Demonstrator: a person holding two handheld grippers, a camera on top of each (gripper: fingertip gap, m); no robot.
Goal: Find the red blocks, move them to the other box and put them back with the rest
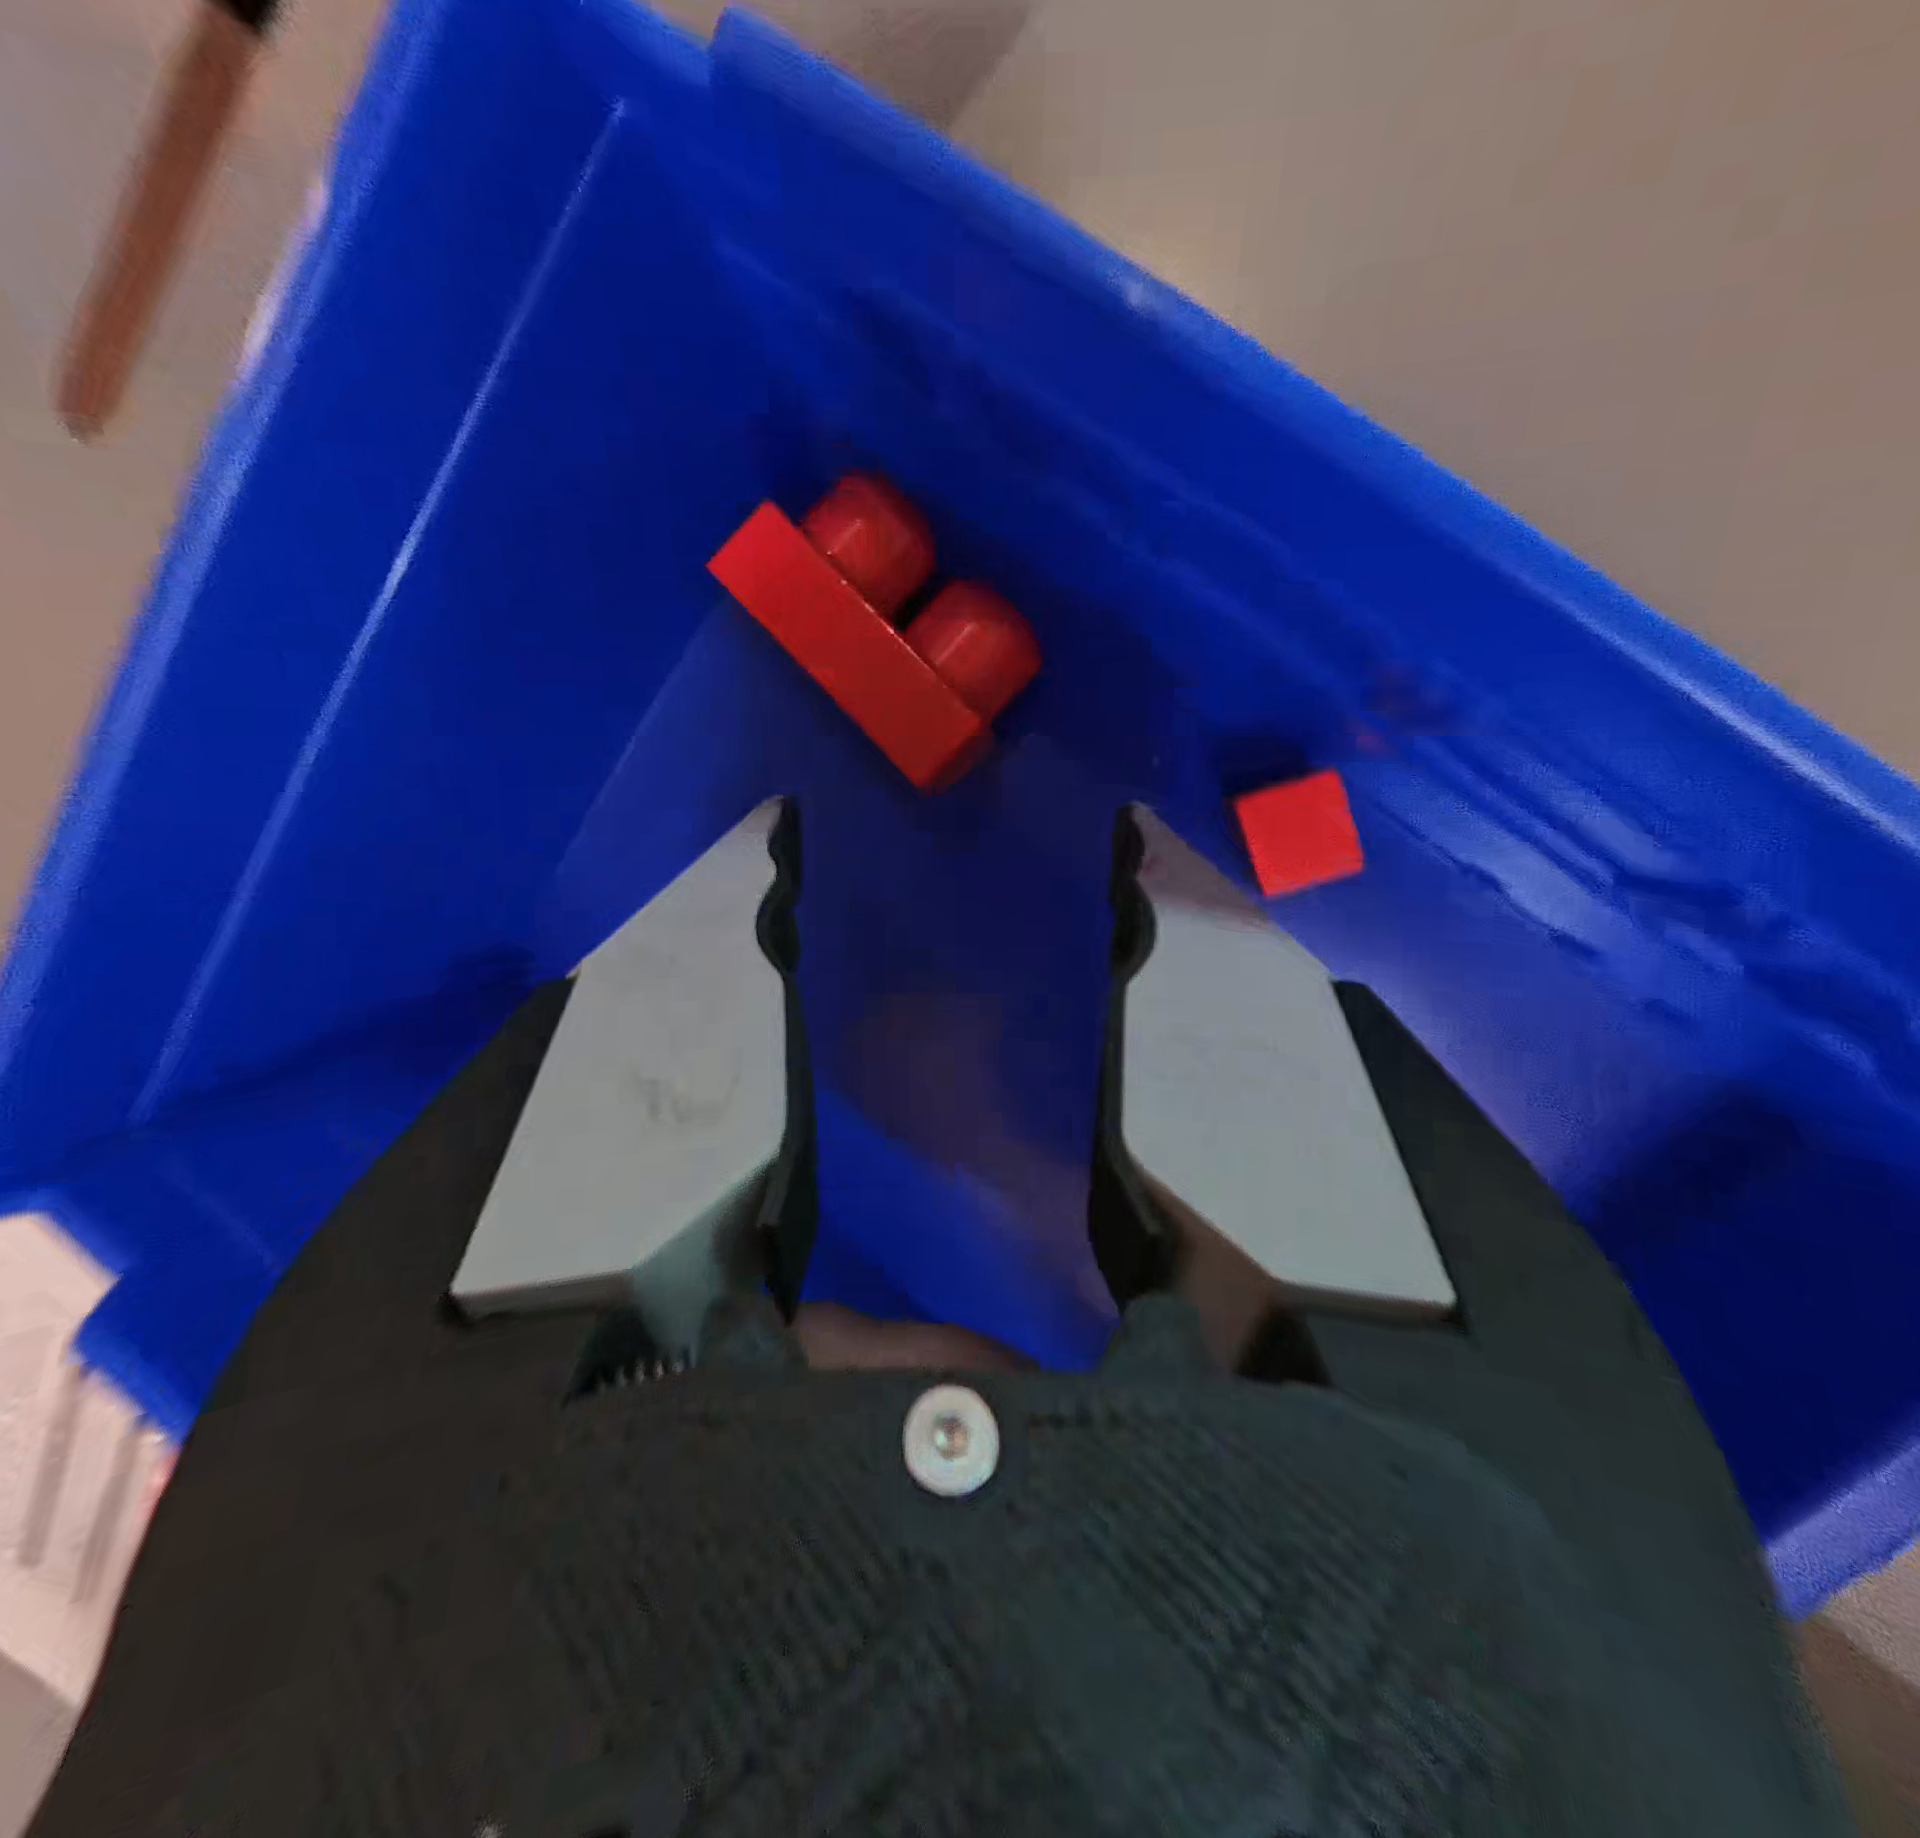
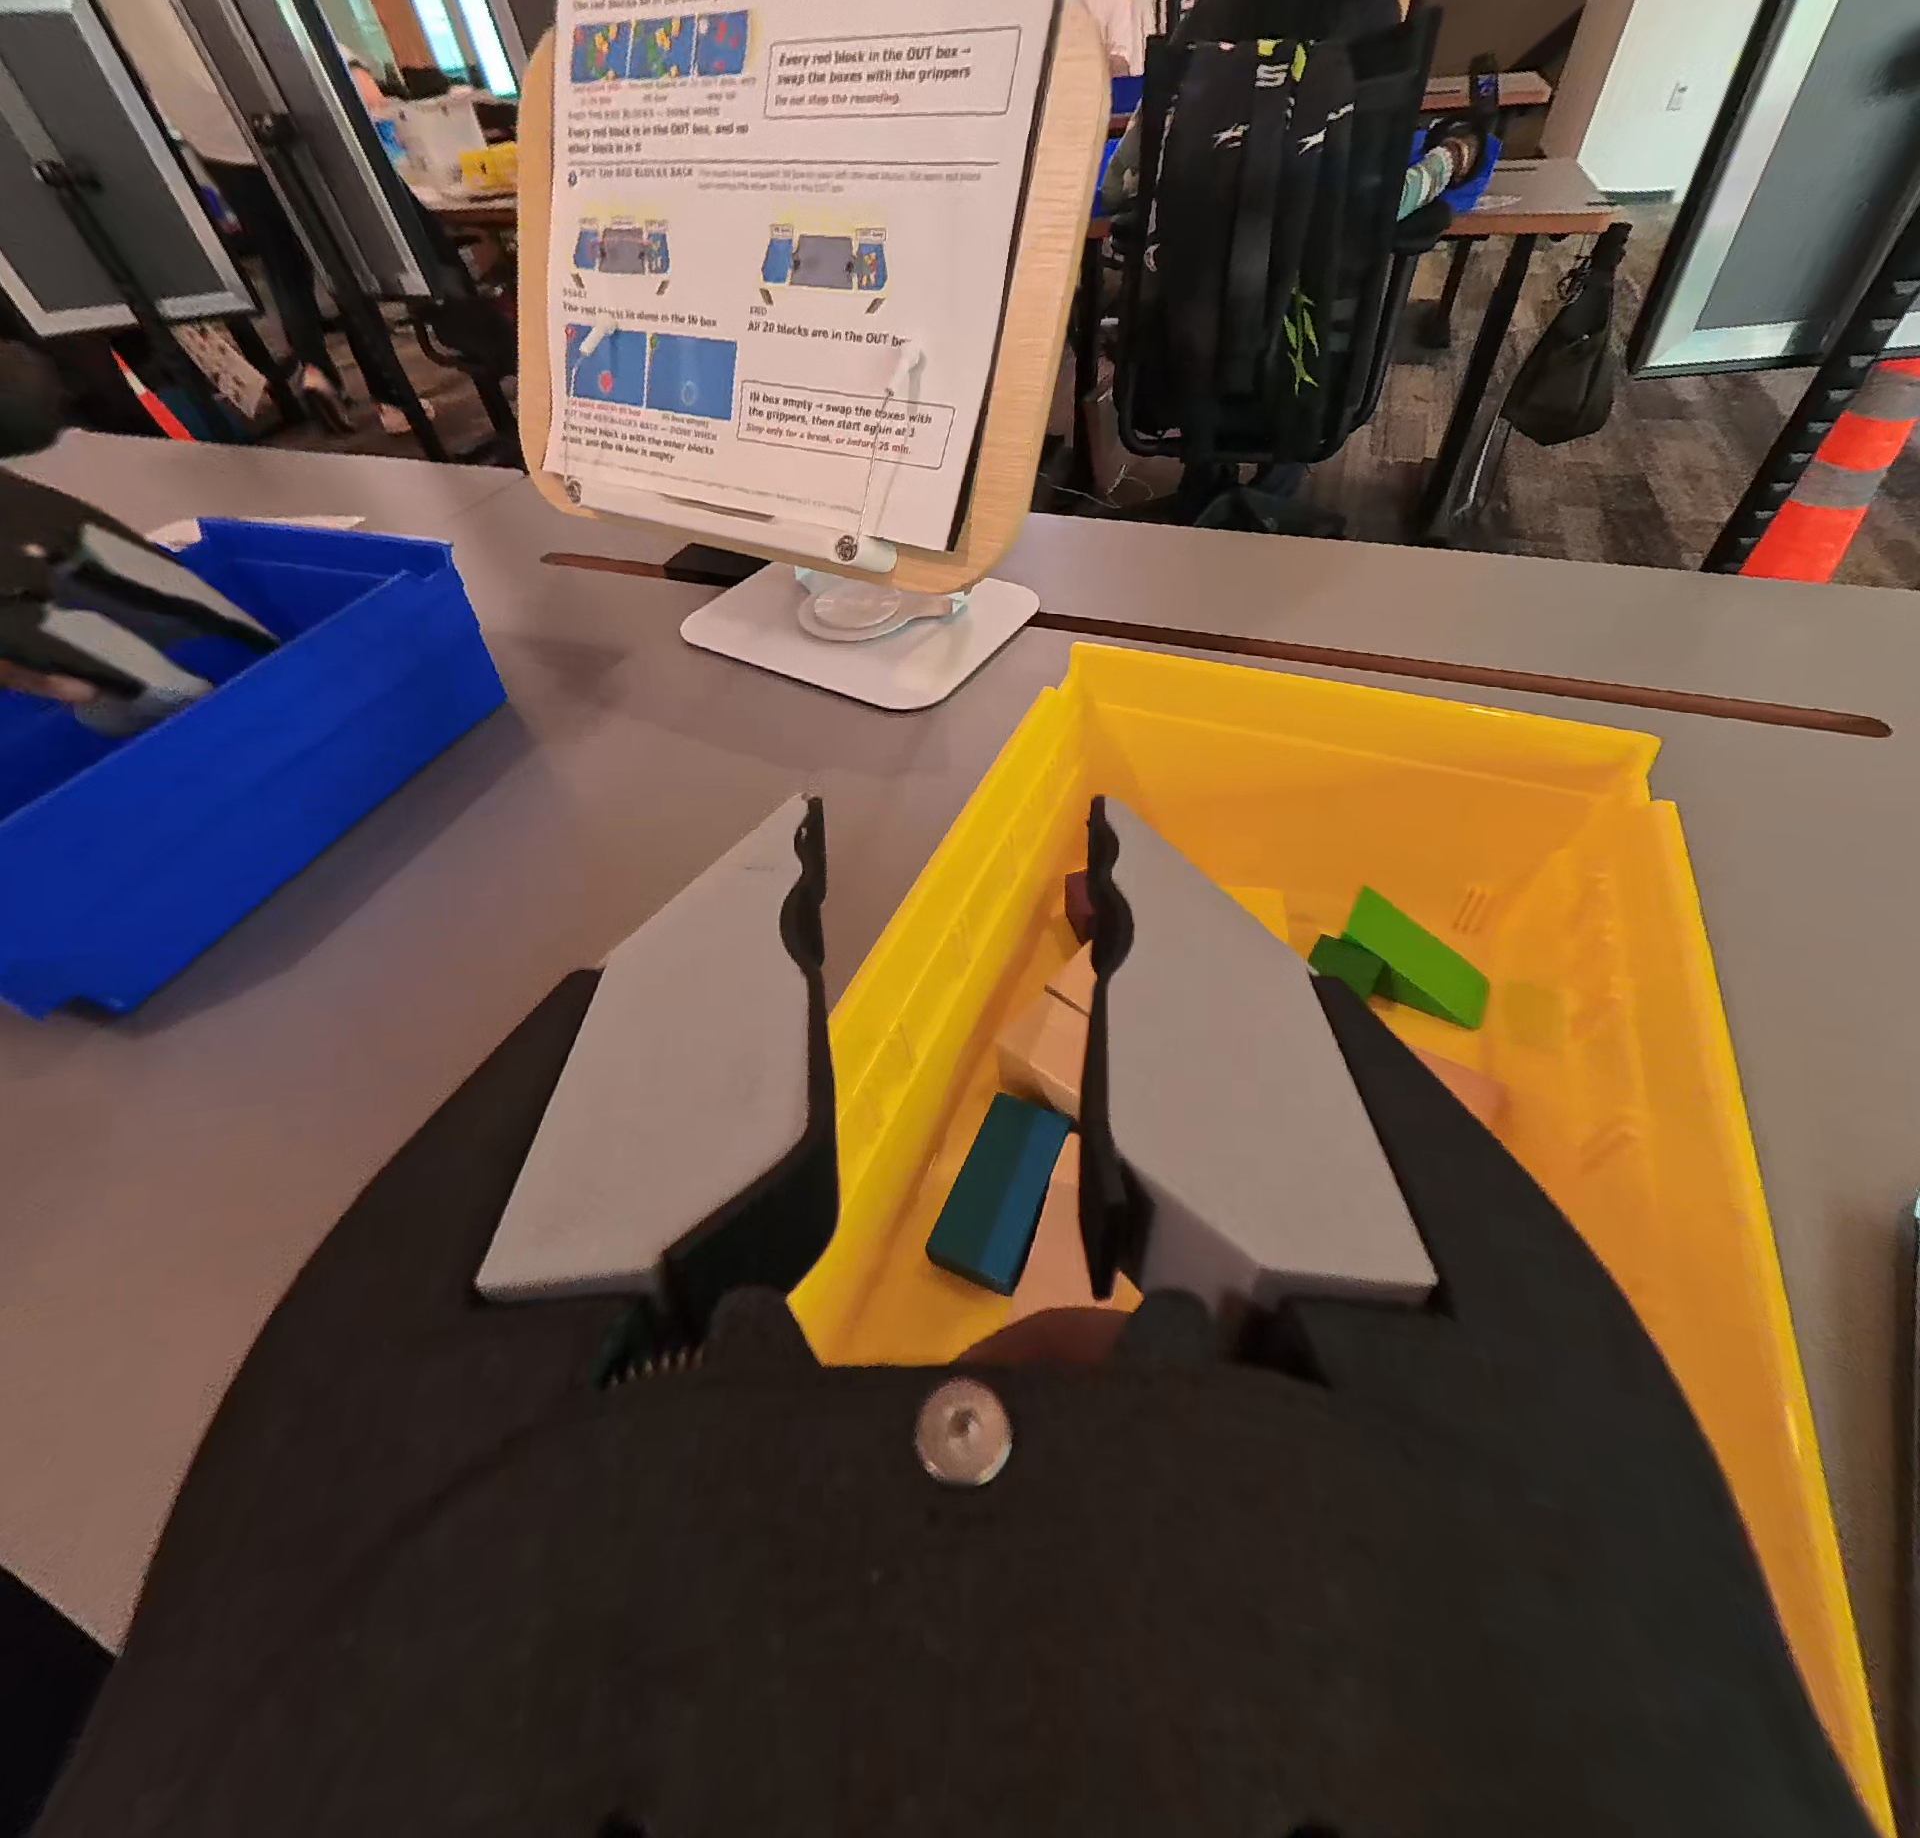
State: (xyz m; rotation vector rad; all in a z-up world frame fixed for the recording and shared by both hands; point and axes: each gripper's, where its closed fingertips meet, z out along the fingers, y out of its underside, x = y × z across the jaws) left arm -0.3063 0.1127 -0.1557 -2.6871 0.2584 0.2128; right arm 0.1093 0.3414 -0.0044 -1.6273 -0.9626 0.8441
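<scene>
Left gripper (image 1: 951, 812) is inside the blue box (image 1: 499, 562), jaws parted with only the box floor showing between them; it holds nothing. Just ahead of its fingertips lies a red studded brick (image 1: 862, 635) on its side, two round studs toward the box wall. A small red cube (image 1: 1299, 832) sits beside the right-hand fingertip, apart from the brick. This view is blurred.

Right gripper (image 2: 951, 822) hangs over the near left rim of the yellow box (image 2: 1351, 718), jaws likewise parted and empty. One finger is outside the rim, above the grey table (image 2: 644, 780); the other is over the box interior. Inside the yellow box lie a teal block (image 2: 997, 1201), a green wedge (image 2: 1413, 957), several tan wooden blocks (image 2: 1044, 1050), and a dark maroon block (image 2: 1078, 905) partly hidden by the finger.

Behind both boxes stands an instruction sheet (image 2: 800, 230) on a stand. Both boxes are well apart on the table.
</scene>
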